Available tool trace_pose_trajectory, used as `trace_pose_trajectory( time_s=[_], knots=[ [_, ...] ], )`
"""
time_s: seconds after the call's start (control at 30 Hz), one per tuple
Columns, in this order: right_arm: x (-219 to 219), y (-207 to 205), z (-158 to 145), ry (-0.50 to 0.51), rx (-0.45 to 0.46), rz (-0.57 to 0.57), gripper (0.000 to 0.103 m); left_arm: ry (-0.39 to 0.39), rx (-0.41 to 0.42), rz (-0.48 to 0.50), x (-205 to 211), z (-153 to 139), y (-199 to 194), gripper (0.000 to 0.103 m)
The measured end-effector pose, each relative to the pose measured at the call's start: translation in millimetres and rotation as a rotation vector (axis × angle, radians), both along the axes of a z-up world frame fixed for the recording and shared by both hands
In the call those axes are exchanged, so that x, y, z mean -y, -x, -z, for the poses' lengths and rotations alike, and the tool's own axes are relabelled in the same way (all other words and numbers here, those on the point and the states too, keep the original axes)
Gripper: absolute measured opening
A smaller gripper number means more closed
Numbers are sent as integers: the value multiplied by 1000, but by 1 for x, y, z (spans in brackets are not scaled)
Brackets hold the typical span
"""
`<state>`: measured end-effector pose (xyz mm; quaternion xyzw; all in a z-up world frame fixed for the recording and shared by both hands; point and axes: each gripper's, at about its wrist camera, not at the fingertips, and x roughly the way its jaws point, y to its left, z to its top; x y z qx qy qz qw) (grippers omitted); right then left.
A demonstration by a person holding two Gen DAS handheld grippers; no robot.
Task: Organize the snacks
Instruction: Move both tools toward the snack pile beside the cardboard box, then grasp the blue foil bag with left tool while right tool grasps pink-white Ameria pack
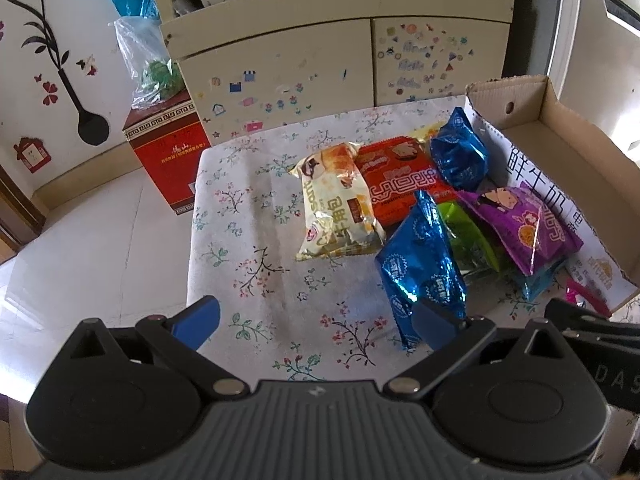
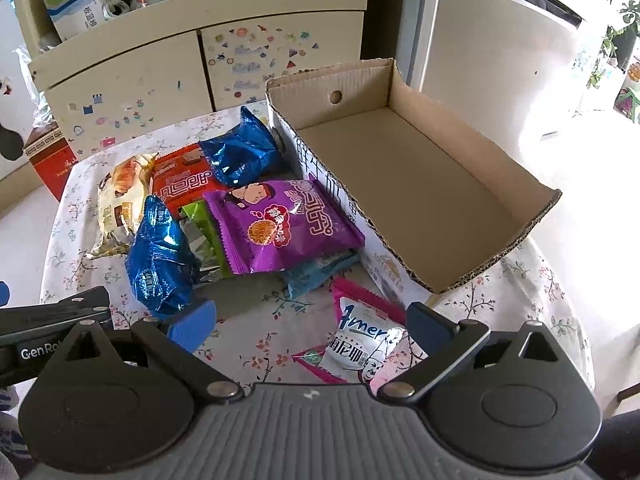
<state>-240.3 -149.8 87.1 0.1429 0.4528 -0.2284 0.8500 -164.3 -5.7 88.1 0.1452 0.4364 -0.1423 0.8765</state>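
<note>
Snack packets heaped beside shallow brown cardboard box [image 2: 404, 184], floral-cloth table [image 1: 248, 248].
Left gripper [image 1: 316, 322], right gripper [image 2: 310, 324]: both spread apart, holding nothing.

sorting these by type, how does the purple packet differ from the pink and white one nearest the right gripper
The purple packet is larger and lies on top of other snacks beside the cardboard box; the pink and white packet is smaller and lies alone on the tablecloth. Both are sealed, with cartoon figures.
</note>
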Motion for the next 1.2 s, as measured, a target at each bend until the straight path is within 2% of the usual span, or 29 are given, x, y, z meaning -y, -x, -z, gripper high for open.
trace_pose_trajectory(
  time_s=[0.53,1.2],
  knots=[
    [-3,-1,2,9,-12,14,103,5,-28,-17,0,3,-1,101],
    [3,2,3,16,-26,23,103,-11,-5,2,8,4,4,100]
  ],
)
